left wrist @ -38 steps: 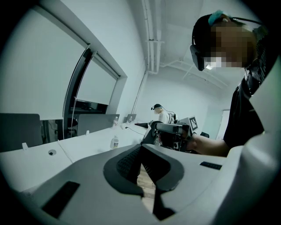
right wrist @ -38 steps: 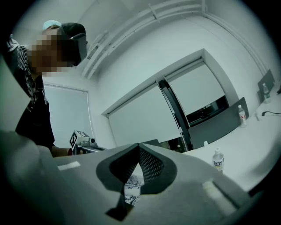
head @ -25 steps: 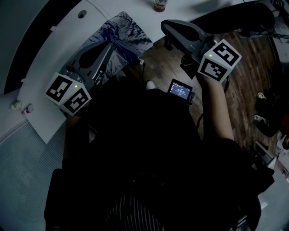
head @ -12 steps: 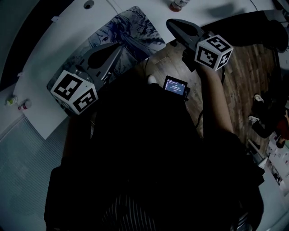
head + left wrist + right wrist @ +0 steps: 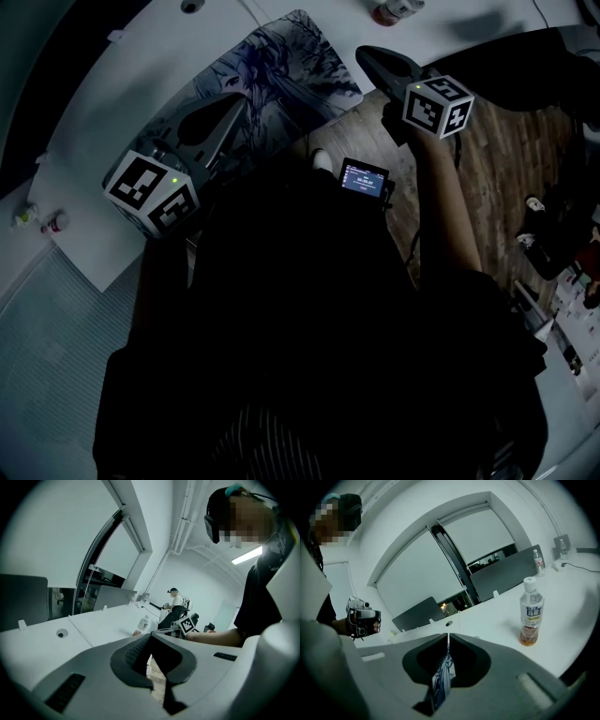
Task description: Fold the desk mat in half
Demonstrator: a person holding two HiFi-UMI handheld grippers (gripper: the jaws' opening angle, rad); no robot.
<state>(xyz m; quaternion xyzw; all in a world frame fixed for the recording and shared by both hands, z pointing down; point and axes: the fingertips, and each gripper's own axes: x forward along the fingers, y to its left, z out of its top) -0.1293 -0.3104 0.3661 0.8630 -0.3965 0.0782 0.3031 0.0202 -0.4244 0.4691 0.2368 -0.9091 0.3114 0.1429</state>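
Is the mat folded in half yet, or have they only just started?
Only just started. Done: the right gripper has its jaws shut on the edge of the desk mat. In hand: the left gripper is over the mat's left side, jaws together; whether it pinches the mat is unclear. Left: the mat lies open on the desk, so the whole fold.

White desk (image 5: 112, 112) carries desk mat (image 5: 272, 80); bottle (image 5: 531, 616).

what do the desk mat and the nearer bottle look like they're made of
Desk mat: thin, pliable sheet, likely cloth-topped rubber; matte printed blue artwork; its edge droops from the right gripper. Nearer bottle: clear glossy plastic; amber drink shows through, white cap.
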